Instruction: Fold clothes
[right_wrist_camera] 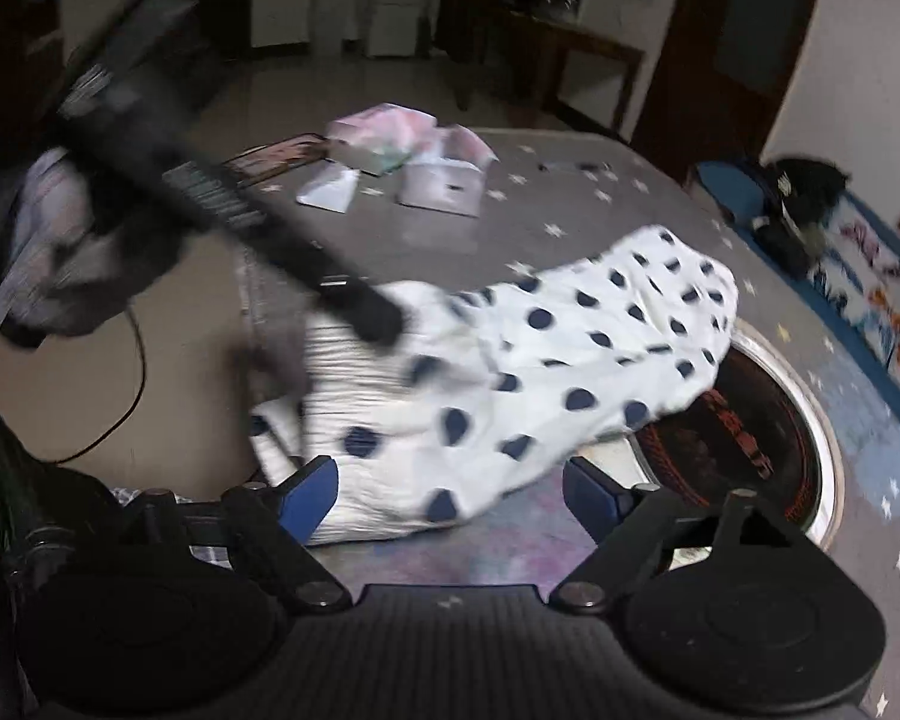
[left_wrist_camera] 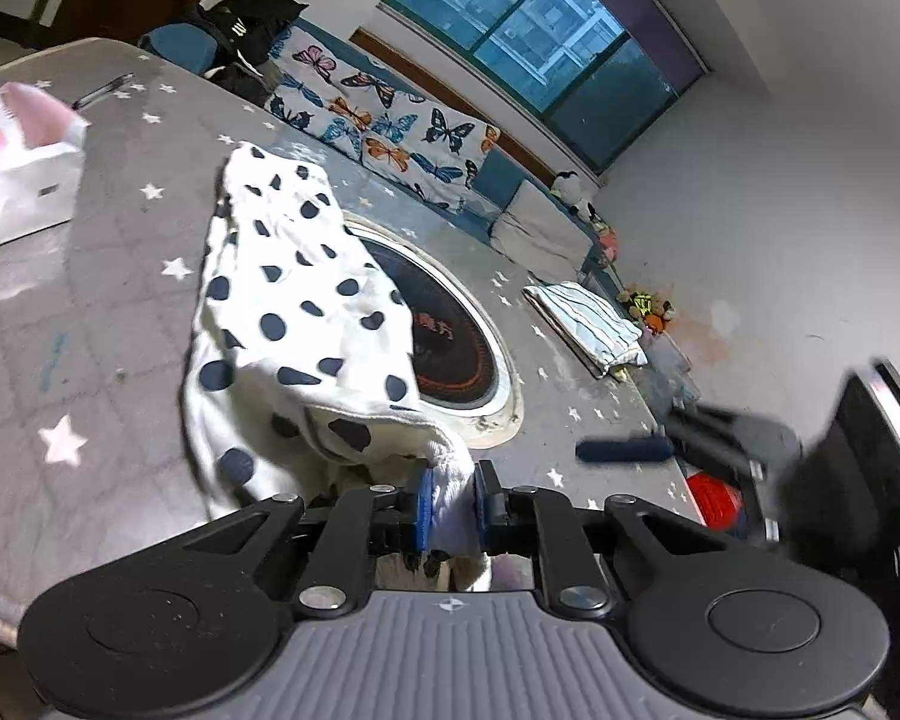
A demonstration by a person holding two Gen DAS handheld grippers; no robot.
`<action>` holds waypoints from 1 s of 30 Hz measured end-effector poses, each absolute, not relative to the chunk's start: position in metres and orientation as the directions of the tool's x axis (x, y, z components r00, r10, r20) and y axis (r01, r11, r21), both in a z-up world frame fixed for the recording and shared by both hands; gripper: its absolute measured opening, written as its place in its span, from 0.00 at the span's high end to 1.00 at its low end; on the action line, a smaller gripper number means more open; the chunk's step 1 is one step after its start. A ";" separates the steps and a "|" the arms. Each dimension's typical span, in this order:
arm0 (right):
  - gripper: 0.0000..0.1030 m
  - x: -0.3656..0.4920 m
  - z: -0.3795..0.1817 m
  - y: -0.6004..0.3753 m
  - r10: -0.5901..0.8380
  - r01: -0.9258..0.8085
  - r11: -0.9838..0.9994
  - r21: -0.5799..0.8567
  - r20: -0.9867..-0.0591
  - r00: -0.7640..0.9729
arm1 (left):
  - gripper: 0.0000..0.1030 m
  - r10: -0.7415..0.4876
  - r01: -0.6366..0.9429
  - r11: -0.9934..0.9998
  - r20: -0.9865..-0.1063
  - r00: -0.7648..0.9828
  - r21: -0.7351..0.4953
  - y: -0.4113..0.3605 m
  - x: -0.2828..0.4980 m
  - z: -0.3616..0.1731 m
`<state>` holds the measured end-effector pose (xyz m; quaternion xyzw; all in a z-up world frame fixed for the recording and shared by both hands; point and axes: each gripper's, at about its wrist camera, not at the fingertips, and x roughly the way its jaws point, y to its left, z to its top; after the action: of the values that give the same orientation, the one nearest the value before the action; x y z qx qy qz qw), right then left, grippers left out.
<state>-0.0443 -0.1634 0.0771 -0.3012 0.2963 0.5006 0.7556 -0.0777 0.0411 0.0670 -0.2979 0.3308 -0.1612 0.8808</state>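
A white garment with dark blue polka dots (left_wrist_camera: pixel 294 312) lies bunched on the grey star-patterned table cover (left_wrist_camera: pixel 90 312). My left gripper (left_wrist_camera: pixel 453 510) is shut on a bunched edge of it at the near side, lifting that edge. In the right wrist view the same garment (right_wrist_camera: pixel 540 360) spreads across the table, partly over a round inset burner (right_wrist_camera: pixel 762 438). My right gripper (right_wrist_camera: pixel 450 492) is open, its blue pads either side of the garment's near edge. The left gripper (right_wrist_camera: pixel 366 312) shows there as a blurred dark bar at the garment's ribbed end.
A folded striped cloth (left_wrist_camera: pixel 588 318) lies at the table's far right. A white tissue box (left_wrist_camera: pixel 24 180) and papers (right_wrist_camera: pixel 384 138) sit at the far side. A butterfly-print sofa (left_wrist_camera: pixel 390 120) runs beyond the table. The right gripper (left_wrist_camera: pixel 840 456) shows blurred at the left view's right edge.
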 end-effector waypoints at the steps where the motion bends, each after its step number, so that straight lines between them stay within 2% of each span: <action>1: 0.15 -0.051 0.073 -0.160 0.582 -0.933 0.312 -0.178 -0.741 0.336 | 0.85 -0.486 0.080 0.765 -0.491 0.723 -0.639 0.039 -0.074 0.068; 9: 0.14 -0.079 0.025 -0.124 0.558 -0.866 0.366 -0.342 -0.664 0.498 | 0.85 -0.510 0.053 0.737 -0.502 0.699 -0.674 0.020 -0.054 0.078; 17: 0.14 -0.077 0.005 -0.123 0.437 -0.753 0.474 -0.456 -0.621 0.651 | 0.85 -0.510 0.049 0.727 -0.490 0.707 -0.685 0.025 -0.059 0.079; 21: 0.14 -0.071 0.012 -0.141 0.397 -0.732 0.523 -0.438 -0.634 0.663 | 0.85 -0.502 0.049 0.737 -0.497 0.708 -0.674 0.033 -0.064 0.072; 28: 0.27 -0.067 0.009 -0.163 0.380 -0.733 0.568 -0.374 -0.671 0.637 | 0.84 -0.504 0.039 0.754 -0.541 0.674 -0.655 0.037 -0.077 0.047; 30: 0.28 -0.074 0.009 -0.167 0.394 -0.762 0.541 -0.357 -0.693 0.604 | 0.84 -0.498 0.012 0.762 -0.574 0.651 -0.647 0.040 -0.086 0.034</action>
<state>-0.0738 -0.1666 0.0087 -0.3304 0.2783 0.3471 0.8324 -0.0856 0.0399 0.0341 -0.3110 0.3903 -0.1493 0.8536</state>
